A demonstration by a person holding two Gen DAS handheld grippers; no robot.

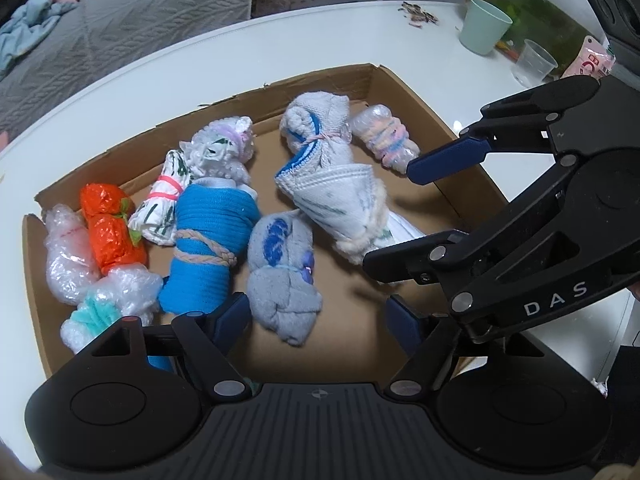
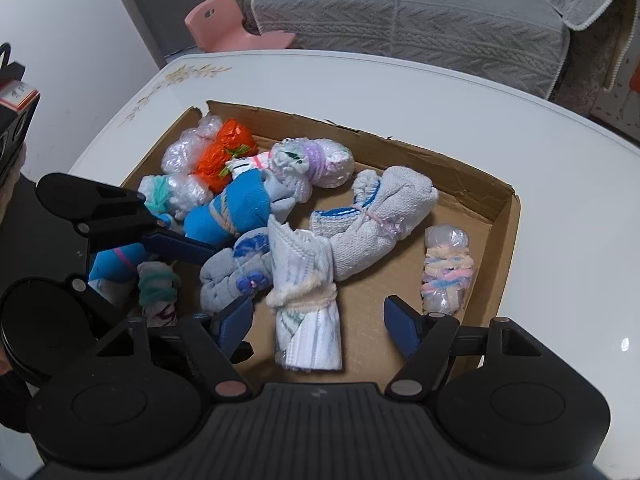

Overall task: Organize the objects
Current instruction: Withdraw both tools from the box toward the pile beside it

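A: Looking into the cardboard box (image 1: 394,80) on the white desk (image 2: 400,80), it's full of tied bundles, right?

B: Yep. Left gripper (image 1: 320,322) is spread wide over the grey sock bundle (image 1: 282,276) near the box's near edge, gripping nothing. Right gripper (image 2: 318,322) is also wide, straddling the white cloth roll (image 2: 308,300) without pinching it.

Cardboard box (image 1: 400,92) on the white table (image 1: 280,48) holds tied bundles; left gripper (image 1: 320,316) gapes over a grey one (image 1: 280,276) near the box's front edge
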